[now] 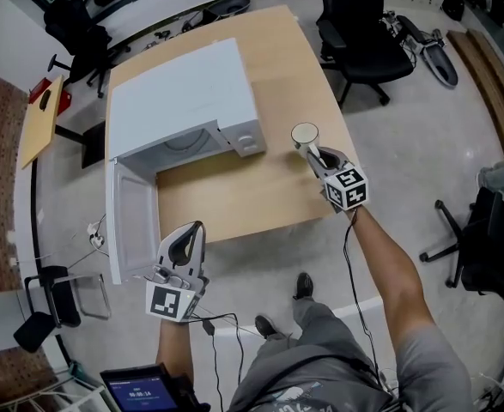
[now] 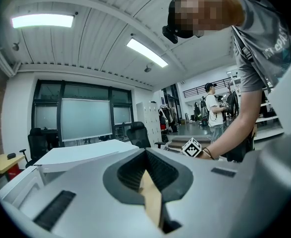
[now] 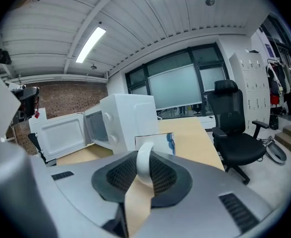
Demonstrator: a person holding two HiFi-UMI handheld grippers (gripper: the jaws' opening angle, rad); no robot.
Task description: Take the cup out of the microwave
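The white microwave (image 1: 183, 101) stands on the wooden table (image 1: 269, 196) with its door (image 1: 131, 221) swung wide open toward me. A white cup (image 1: 305, 134) is outside it, just to the right of the microwave over the table. My right gripper (image 1: 314, 153) is shut on the cup's handle (image 3: 145, 165); the cup body (image 3: 157, 140) with a blue mark shows just beyond the jaws. My left gripper (image 1: 191, 228) hangs in front of the table's near edge beside the open door, its jaws together and nothing in them. The same left gripper (image 2: 146, 155) points over the table toward the microwave (image 2: 86, 155).
A black office chair (image 1: 363, 33) stands behind the table's far right corner, another chair (image 1: 483, 247) at the right edge. A small wooden side table (image 1: 41, 118) is at the left. A person (image 2: 214, 110) stands far off in the room.
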